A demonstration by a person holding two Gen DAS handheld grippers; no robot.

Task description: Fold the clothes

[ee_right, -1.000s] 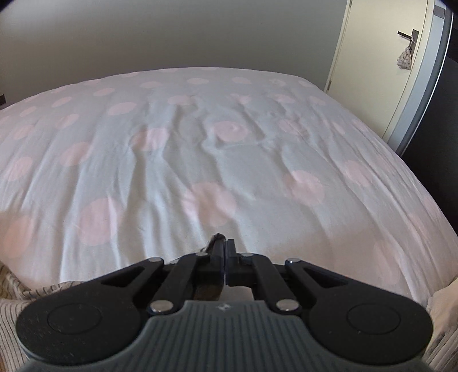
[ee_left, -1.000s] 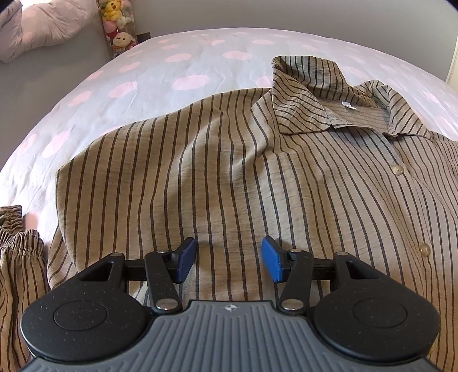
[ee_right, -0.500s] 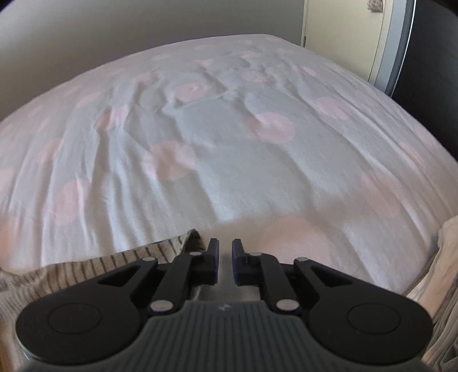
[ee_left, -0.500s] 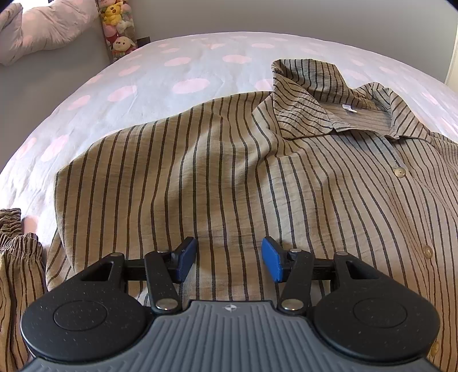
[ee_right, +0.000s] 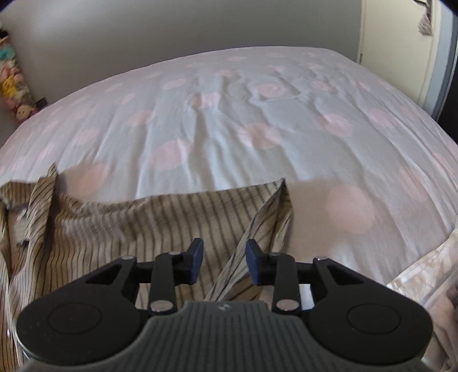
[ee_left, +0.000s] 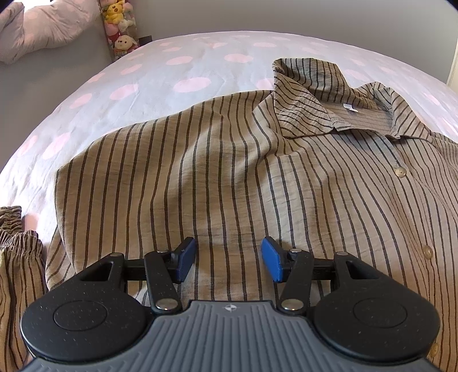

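Observation:
A tan shirt with dark stripes [ee_left: 229, 171] lies spread on the bed, collar [ee_left: 329, 97] at the far right, buttons down the right side. My left gripper [ee_left: 228, 261] stands open over the shirt's front, blue pads apart with nothing pinched. In the right wrist view the same shirt [ee_right: 143, 229] lies below, with a folded edge [ee_right: 257, 223] running up between the fingers. My right gripper [ee_right: 224, 263] has its jaws opening; the pads do not press on the cloth.
The bed sheet [ee_right: 257, 114] is pale with pink dots and wrinkled. A gathered striped sleeve cuff [ee_left: 14, 243] lies at the left. Plush toys [ee_left: 120, 25] and a pillow [ee_left: 43, 28] sit at the far left corner. A door [ee_right: 400, 43] stands beyond the bed's right side.
My right gripper went from shut to open and swung across the bed, so the shirt's folded edge now lies beneath it. The left gripper stayed put.

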